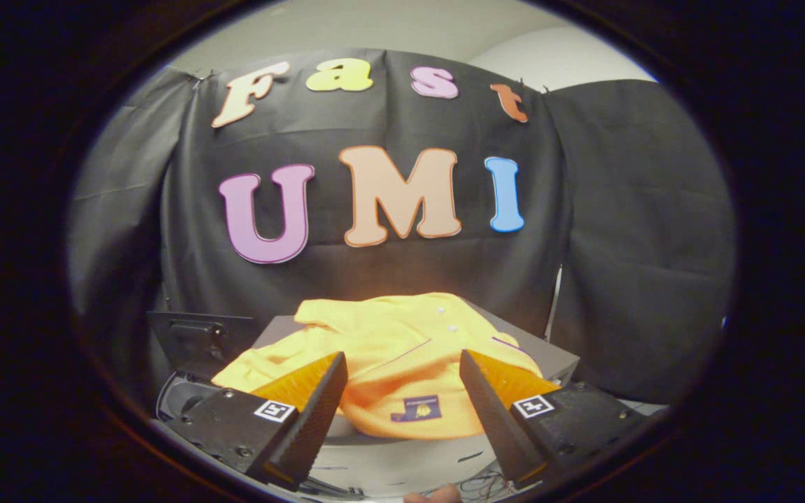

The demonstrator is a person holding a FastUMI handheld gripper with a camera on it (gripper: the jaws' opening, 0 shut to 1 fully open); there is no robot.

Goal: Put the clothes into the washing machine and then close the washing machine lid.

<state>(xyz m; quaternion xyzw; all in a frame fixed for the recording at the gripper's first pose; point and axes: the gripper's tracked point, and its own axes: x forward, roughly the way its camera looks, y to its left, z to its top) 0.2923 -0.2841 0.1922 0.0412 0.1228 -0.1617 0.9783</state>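
We see the yellow garment (402, 349) lying in a loose heap on a grey slab (549, 356), which may be the top of the washing machine, though we cannot tell for certain. Its near edge droops over the front of that surface, with a small dark label (416, 409) showing on the hanging part and a row of pale buttons higher up on the cloth. The garment sits between and just beyond the two fingers.

The gripper (402, 370) has its fingers spread wide, one on either side of the garment's front fold. The tips overlap the cloth in our view, but we cannot tell whether they touch it; nothing is pinched between them, and the gap is filled with yellow fabric lying further ahead.

Beside the garment, past the left finger, we make out a dark upright panel (200, 339) with a handle-like recess and a rounded dark rim below it. Under the fingers a pale surface (409, 464) shows. The booth's black cloth wall (640, 244) hangs behind everything.
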